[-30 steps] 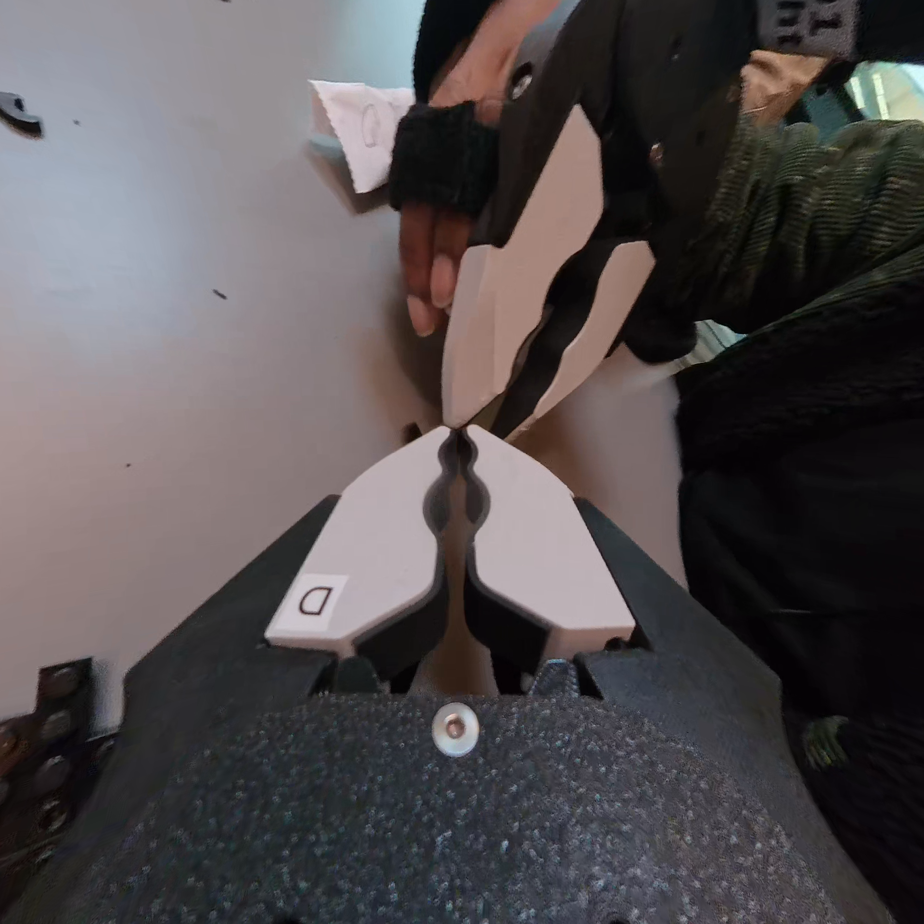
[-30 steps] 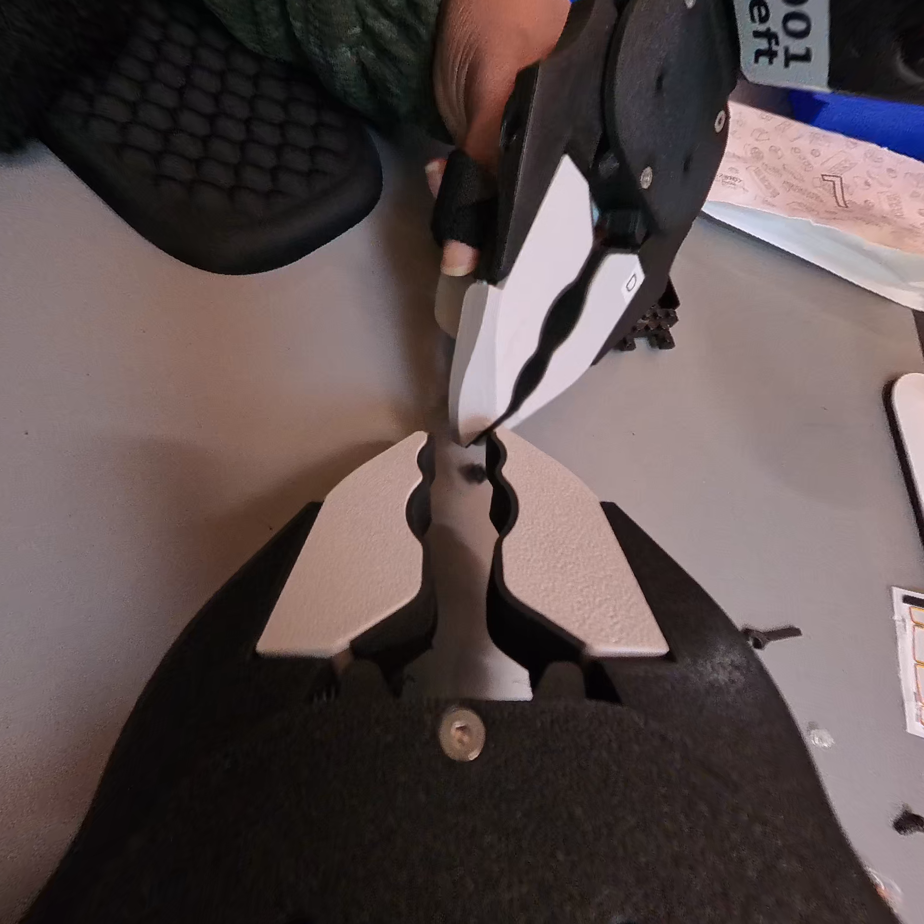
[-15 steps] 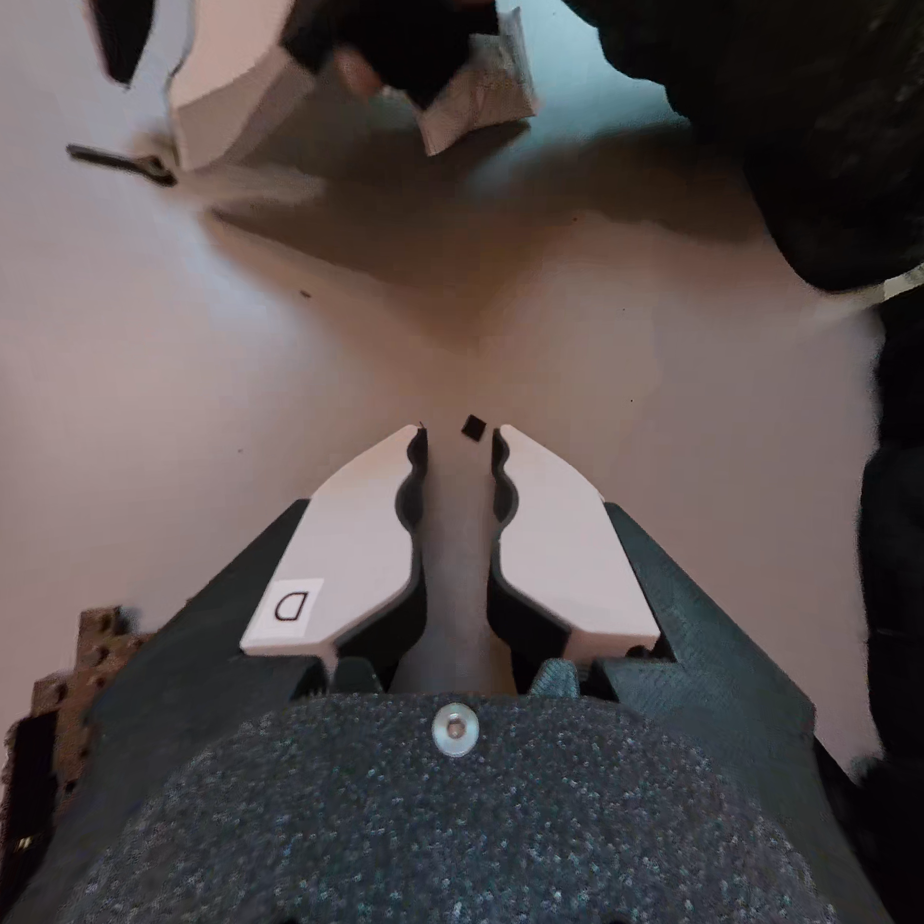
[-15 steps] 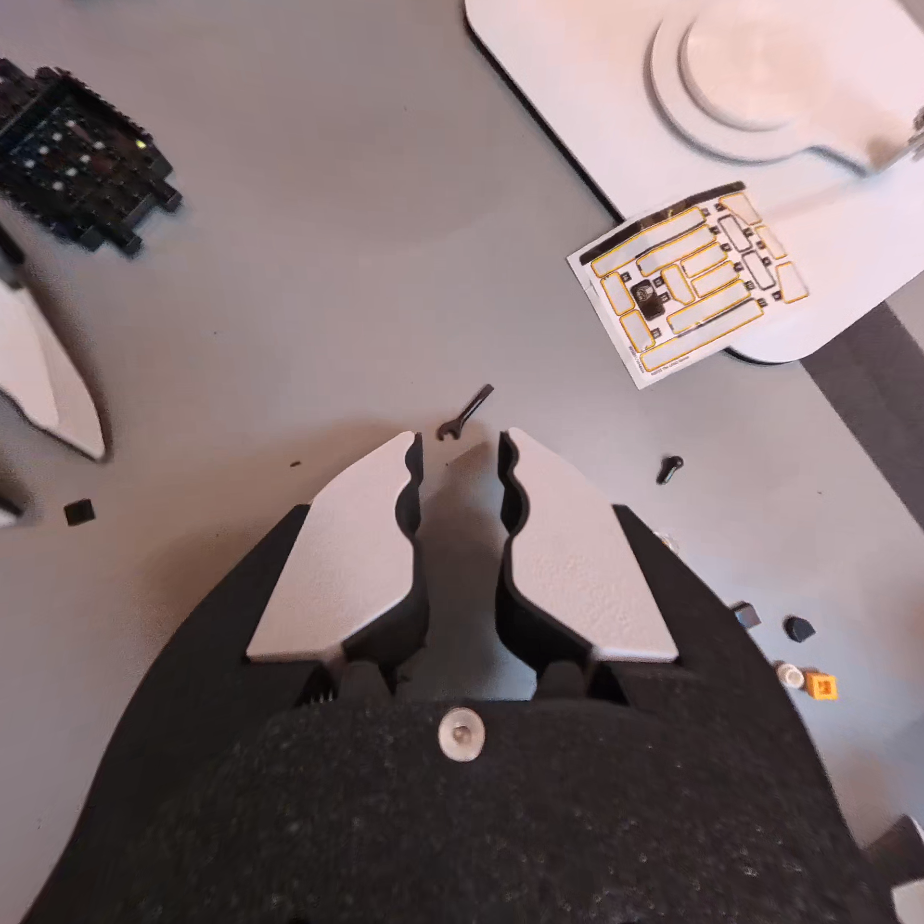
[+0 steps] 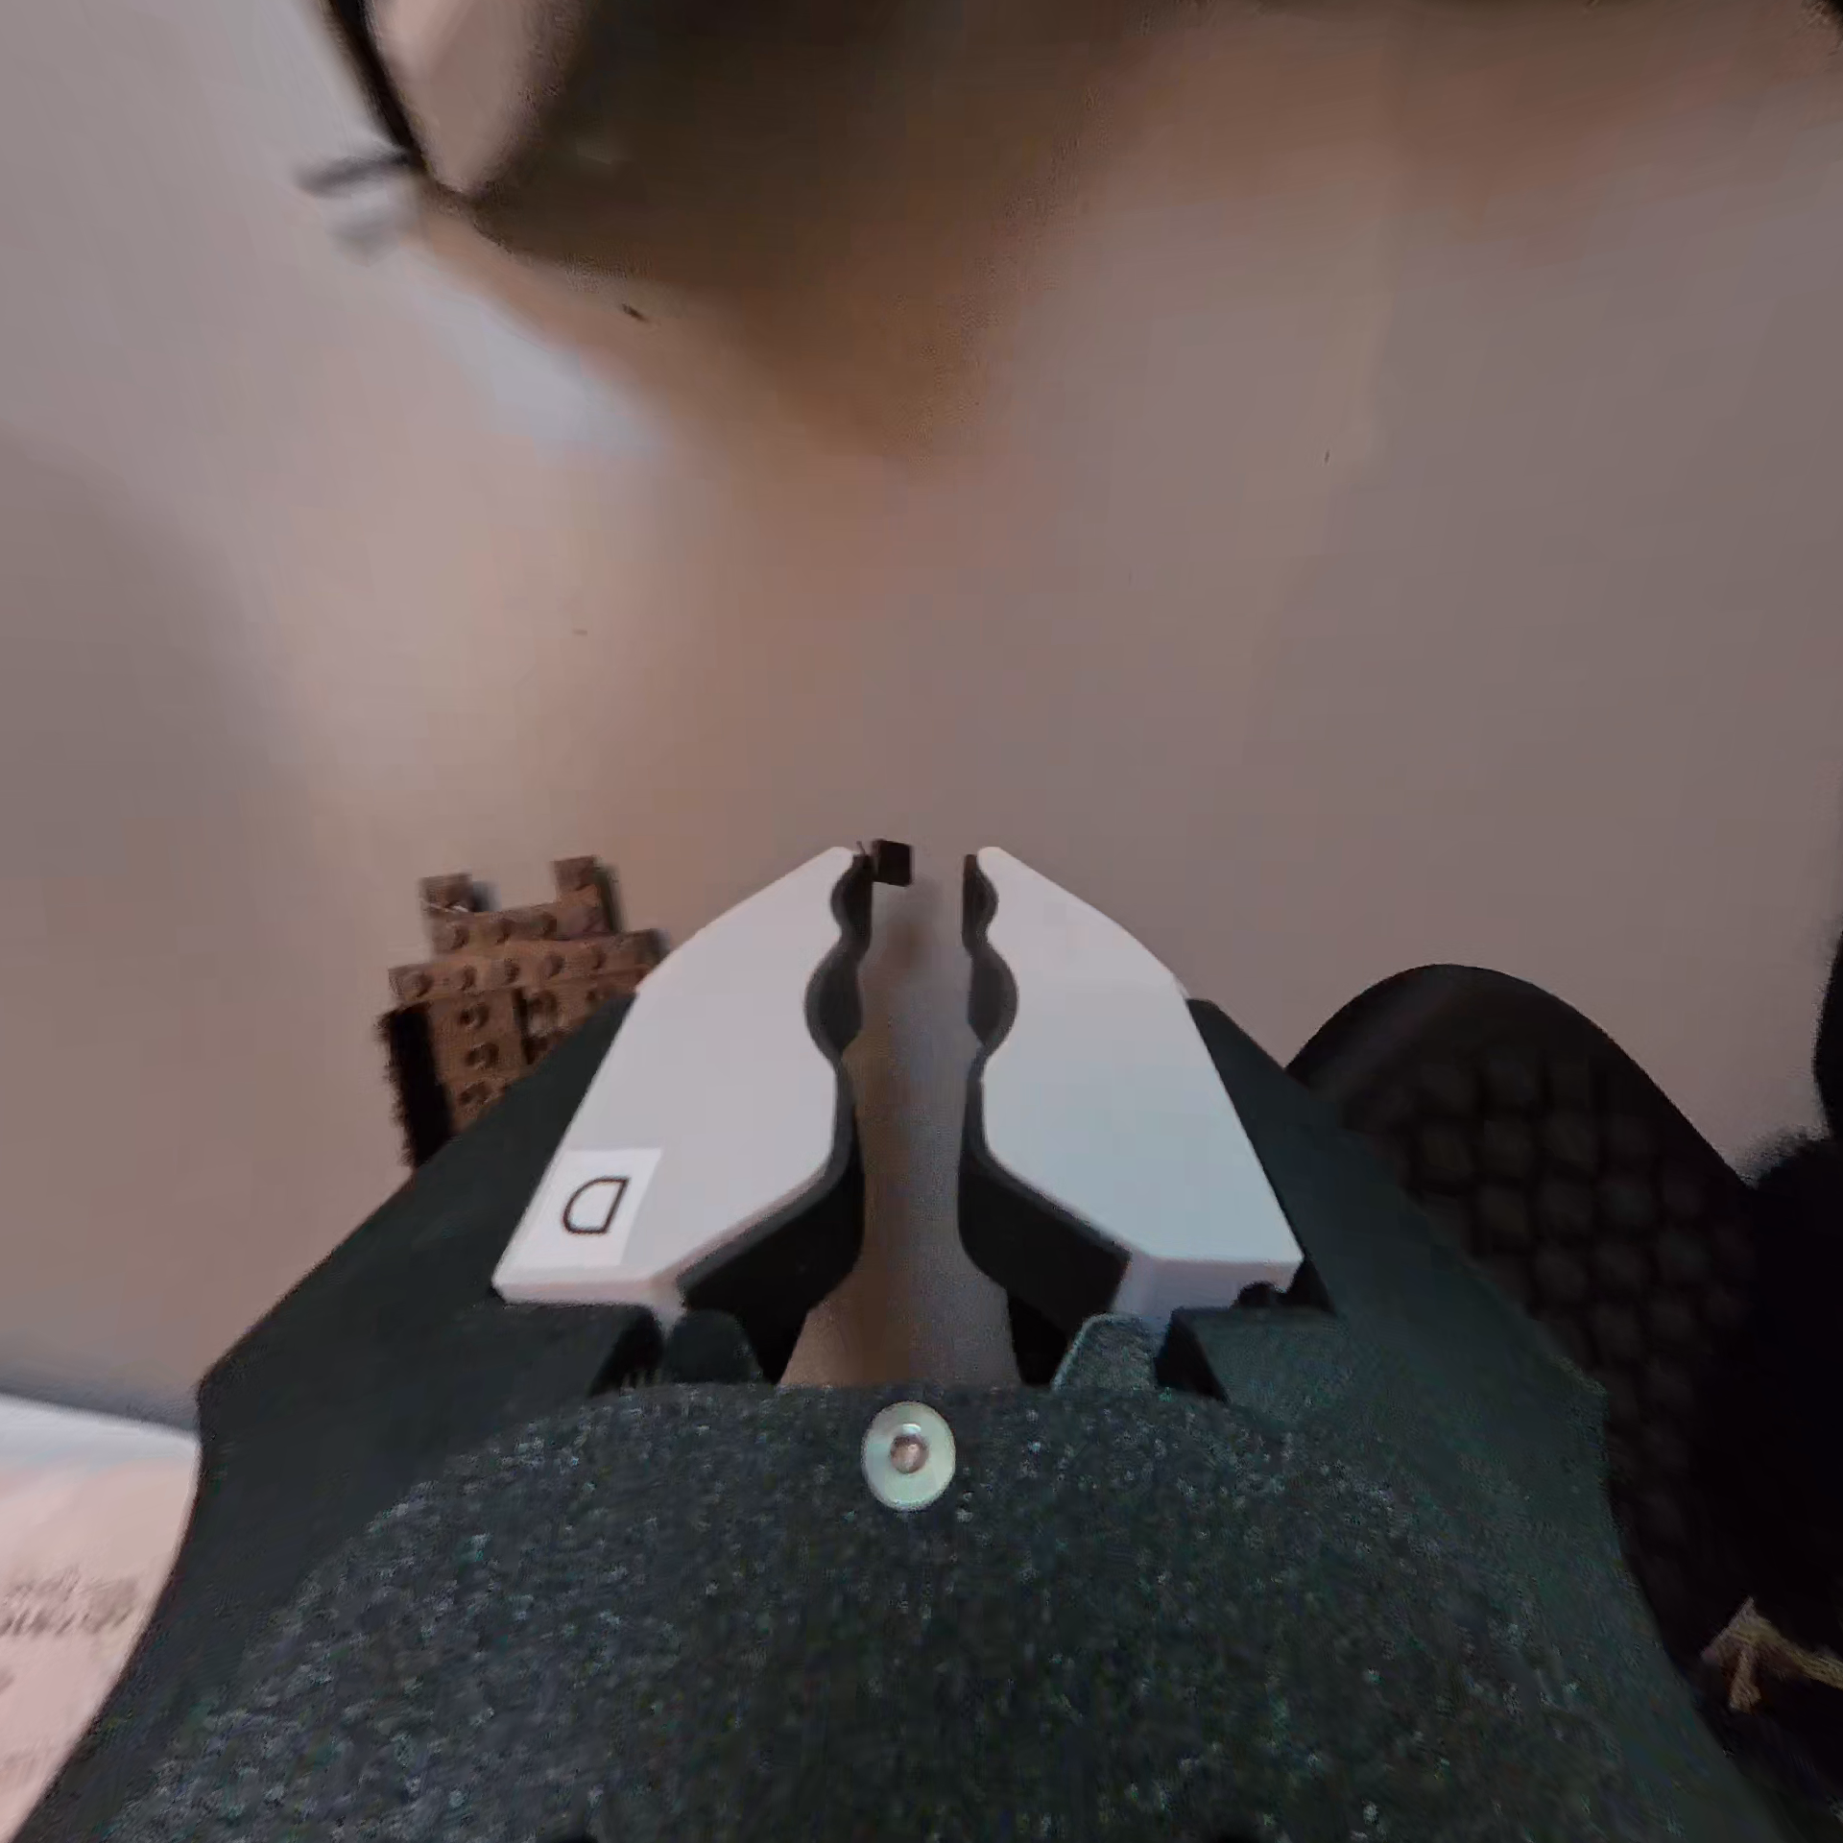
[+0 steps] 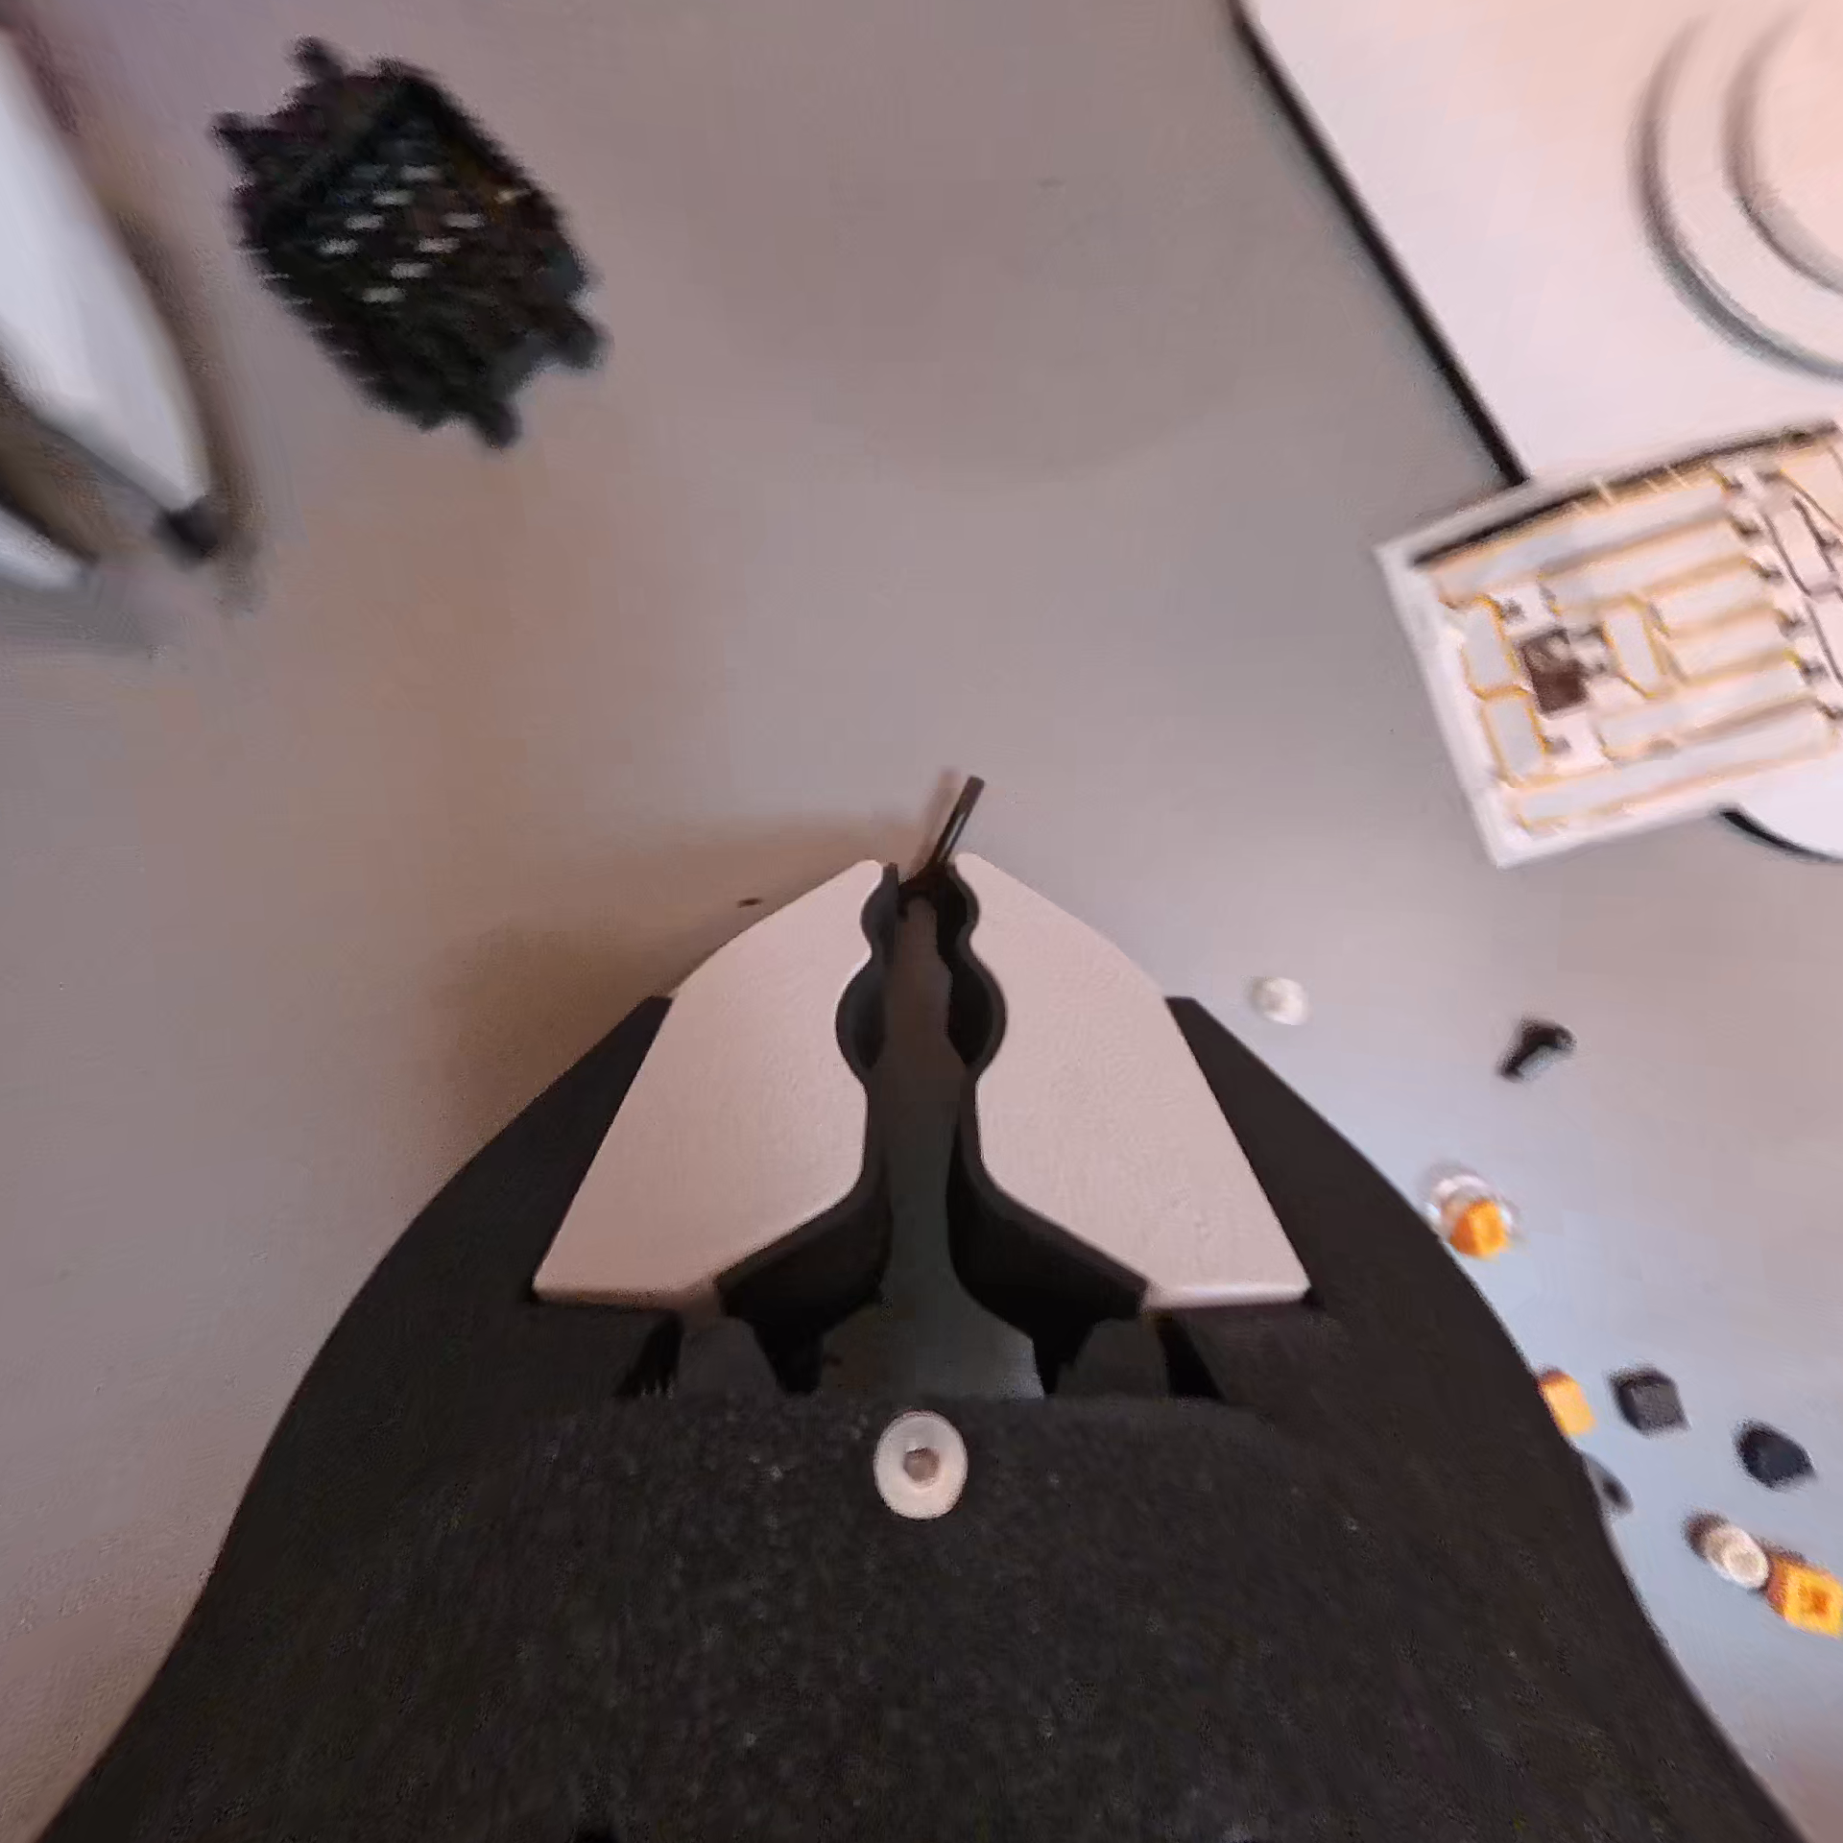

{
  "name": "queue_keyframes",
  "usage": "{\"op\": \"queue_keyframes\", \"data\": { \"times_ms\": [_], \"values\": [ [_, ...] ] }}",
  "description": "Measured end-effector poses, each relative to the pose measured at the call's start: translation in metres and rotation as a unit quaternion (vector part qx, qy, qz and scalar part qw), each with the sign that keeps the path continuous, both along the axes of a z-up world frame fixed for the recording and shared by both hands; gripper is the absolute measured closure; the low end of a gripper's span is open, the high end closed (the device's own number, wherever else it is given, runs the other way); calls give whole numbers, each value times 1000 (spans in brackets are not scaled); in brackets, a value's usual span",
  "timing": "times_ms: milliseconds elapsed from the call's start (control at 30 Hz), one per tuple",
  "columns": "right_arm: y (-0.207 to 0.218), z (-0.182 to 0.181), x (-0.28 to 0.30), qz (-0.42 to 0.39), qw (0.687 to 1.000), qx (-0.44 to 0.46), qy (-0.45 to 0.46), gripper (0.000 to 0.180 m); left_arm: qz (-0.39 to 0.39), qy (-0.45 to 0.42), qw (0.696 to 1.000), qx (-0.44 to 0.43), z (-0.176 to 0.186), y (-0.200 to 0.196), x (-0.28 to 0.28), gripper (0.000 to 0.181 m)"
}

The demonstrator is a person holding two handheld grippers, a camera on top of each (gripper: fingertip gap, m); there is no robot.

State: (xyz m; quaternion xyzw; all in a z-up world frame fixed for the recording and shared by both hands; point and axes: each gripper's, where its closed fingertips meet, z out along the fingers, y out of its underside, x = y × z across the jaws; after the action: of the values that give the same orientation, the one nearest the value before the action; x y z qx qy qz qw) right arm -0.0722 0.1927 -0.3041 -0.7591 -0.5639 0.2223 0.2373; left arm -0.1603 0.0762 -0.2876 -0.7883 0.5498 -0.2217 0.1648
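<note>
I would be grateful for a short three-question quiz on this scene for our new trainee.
1. True or false: the left claw is clamped shut on the small black cube.
2. What does the right claw pinch? A) a thin black piece; B) an orange brick; C) a sticker sheet.
3. Fill in: in the left wrist view, the brown brick build lies to the ___ of the claw.

Key: 1. False: it is open, and the cube sits at one fingertip. 2. A. 3. Left.
</note>
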Motion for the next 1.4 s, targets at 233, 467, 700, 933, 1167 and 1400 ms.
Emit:
{"op": "queue_keyframes", "data": {
  "times_ms": [233,467,700,933,1167,1400],
  "values": [
    [-97,30,-36,204,975,58,61,173,-18,-111,994,5,23,1,12,157],
    [-128,30,-56,246,963,64,87,173,-59,-119,991,23,13,-10,26,154],
    [-130,34,-56,247,961,67,107,172,-73,-93,993,25,10,-16,27,178],
    [-80,38,-40,152,979,90,100,161,140,31,979,145,80,3,-81,179],
    [-66,16,-52,116,988,79,71,162,492,62,845,200,123,-46,-269,179],
    [-61,2,-82,92,994,37,39,160,528,88,835,126,77,-79,-296,162]
  ]
}}
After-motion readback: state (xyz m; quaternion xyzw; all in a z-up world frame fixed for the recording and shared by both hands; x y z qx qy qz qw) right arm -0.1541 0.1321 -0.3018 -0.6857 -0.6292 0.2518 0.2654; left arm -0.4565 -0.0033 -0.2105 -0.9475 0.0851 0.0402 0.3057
